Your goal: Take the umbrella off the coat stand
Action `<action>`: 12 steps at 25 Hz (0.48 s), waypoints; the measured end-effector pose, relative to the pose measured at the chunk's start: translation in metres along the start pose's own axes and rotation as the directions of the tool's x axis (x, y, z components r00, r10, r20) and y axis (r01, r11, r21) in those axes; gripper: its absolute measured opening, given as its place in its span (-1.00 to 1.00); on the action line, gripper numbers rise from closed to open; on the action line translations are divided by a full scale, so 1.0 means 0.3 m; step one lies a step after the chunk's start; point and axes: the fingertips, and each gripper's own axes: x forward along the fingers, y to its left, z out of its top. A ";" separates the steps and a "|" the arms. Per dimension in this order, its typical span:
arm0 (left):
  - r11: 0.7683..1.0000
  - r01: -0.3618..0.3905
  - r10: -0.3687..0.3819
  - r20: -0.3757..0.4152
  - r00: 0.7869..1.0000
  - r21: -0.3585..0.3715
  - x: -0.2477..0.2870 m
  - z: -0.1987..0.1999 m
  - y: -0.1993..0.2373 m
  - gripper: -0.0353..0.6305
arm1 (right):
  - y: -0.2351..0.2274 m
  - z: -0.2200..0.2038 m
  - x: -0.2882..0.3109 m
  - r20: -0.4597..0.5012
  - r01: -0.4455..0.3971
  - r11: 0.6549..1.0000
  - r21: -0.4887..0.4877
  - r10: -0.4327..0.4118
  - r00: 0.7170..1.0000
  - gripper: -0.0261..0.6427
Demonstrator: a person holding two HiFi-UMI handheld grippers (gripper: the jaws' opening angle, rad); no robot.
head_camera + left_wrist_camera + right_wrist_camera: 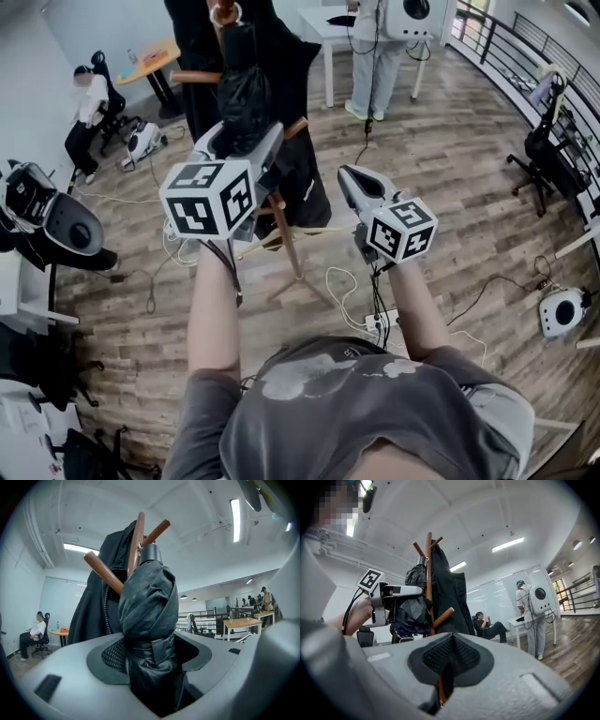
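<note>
Wood floor below; grips furled umbrella with left gripper, jaws clamped on its fabric, up against stand beside black coat; holds right gripper closed, empty, just right of stand.

1 seated person, white table, black office chair, wood floor

You hold two grippers, the left gripper and the right gripper. Before you stand one coat stand, one black umbrella and one dark coat. The head view shows two other people, one seated person and one standing person, and two tables, one round table and one white table.
</note>
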 end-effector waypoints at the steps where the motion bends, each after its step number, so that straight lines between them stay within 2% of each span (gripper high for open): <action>1: 1.000 0.005 -0.005 0.001 1.000 0.004 -0.002 0.000 -0.002 -0.05 | -0.005 0.001 -0.002 0.002 0.003 1.000 0.001 -0.003 1.000 -0.93; 12: 0.998 0.069 -0.069 0.036 0.997 0.000 -0.030 0.033 -0.037 -0.06 | -0.027 0.009 -0.012 0.001 0.012 1.000 0.007 -0.012 1.000 -0.93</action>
